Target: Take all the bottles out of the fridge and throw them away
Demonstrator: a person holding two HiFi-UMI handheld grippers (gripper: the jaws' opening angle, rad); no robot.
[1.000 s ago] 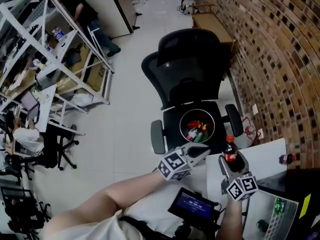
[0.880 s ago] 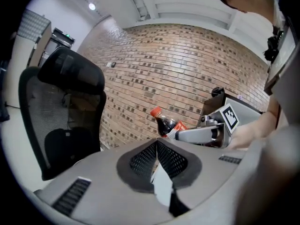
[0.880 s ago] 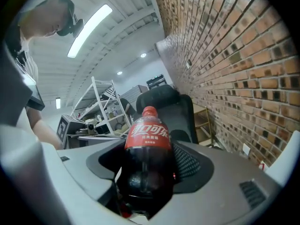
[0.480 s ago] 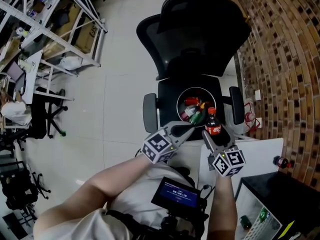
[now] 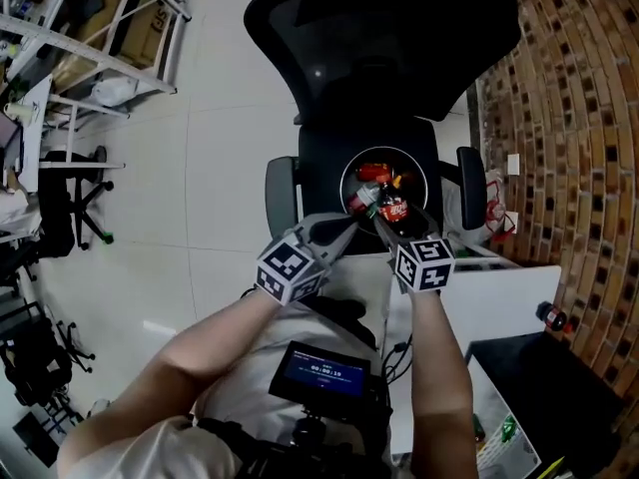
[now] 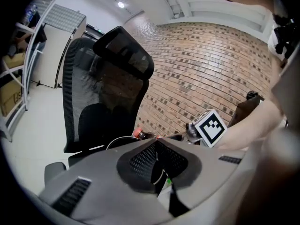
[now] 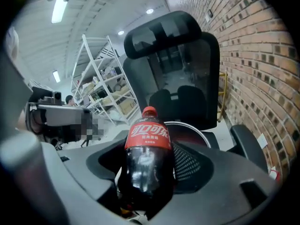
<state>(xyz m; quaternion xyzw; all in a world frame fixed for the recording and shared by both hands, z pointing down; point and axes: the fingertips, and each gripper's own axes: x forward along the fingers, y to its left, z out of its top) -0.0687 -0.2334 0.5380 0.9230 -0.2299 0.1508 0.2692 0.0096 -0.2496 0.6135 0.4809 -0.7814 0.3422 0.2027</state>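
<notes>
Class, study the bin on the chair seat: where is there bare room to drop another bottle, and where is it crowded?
Free: inside the bin, the dark far-right part beside the rim looks bare; so does the seat strip between bin and white floor. Crowded: the bin's near-left side, where bottles pile by the cola bottle held in the right gripper.

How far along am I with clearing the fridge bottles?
Done: several bottles already lie in the bin on the chair. In hand: the right gripper holds a cola bottle in its jaws over it. Left: at least one green bottle shows in the fridge.
</notes>
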